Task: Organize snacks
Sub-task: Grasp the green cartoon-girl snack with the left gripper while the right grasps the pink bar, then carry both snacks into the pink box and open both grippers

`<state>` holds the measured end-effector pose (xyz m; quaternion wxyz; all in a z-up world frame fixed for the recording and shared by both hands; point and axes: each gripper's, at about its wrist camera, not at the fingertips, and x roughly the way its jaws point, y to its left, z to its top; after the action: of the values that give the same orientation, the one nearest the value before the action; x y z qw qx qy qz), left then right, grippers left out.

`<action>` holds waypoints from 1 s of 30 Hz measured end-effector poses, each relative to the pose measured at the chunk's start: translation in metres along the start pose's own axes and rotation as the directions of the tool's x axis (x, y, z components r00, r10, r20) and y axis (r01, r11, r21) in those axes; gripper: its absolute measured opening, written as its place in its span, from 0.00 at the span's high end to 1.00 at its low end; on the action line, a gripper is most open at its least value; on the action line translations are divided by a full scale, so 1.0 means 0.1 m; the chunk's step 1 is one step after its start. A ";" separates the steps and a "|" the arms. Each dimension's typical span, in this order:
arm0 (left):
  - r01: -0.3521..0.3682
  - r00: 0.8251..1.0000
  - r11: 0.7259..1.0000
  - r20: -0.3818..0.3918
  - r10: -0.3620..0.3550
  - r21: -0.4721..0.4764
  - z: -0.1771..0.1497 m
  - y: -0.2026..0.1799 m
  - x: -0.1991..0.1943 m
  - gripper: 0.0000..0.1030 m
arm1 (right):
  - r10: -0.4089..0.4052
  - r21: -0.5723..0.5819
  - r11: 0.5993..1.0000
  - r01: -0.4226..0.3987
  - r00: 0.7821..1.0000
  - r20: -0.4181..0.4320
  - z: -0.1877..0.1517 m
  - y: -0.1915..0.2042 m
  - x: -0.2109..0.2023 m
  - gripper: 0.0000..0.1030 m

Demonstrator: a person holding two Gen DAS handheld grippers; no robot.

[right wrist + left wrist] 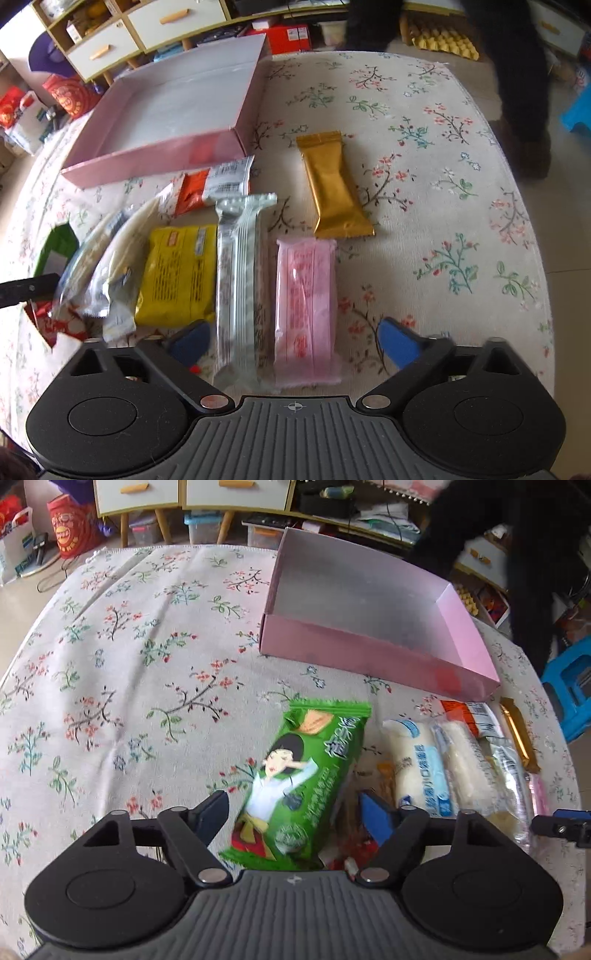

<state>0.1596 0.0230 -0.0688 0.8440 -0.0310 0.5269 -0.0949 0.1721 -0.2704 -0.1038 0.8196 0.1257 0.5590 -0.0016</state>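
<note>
A green snack packet with a cartoon figure lies on the floral tablecloth between the fingers of my left gripper. The jaws stand open, with small gaps on both sides of the packet. My right gripper points steeply down, open, straddling a silver packet and a pink packet that lie side by side; neither pad touches them. An open pink box stands empty just beyond the snacks.
More snacks lie loose: white bread packs, a yellow packet, an orange-and-silver packet, a gold packet. A person in dark clothes stands past the table's far edge. A blue stool and cabinets surround the table.
</note>
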 end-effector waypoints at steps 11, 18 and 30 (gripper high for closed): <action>0.060 0.998 0.998 0.026 -0.060 -0.013 0.03 0.17 -0.02 0.58 | 0.009 -0.006 1.000 -0.008 0.998 0.054 0.05 -0.01 0.08 0.63; 0.080 0.995 0.994 0.072 -0.075 -0.070 0.04 0.31 -0.16 0.58 | -0.017 -0.034 0.999 0.020 0.997 0.077 0.00 0.06 -0.02 0.69; 0.103 0.983 0.993 0.162 -0.091 -0.064 0.62 0.10 -0.25 0.58 | 0.009 -0.005 1.000 -0.009 0.988 0.156 0.30 0.17 -0.22 0.70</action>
<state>0.2058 0.0342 -0.0210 0.8760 -0.0947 0.4589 -0.1140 0.1936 -0.2635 -0.0700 0.8611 0.1261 0.4925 -0.0066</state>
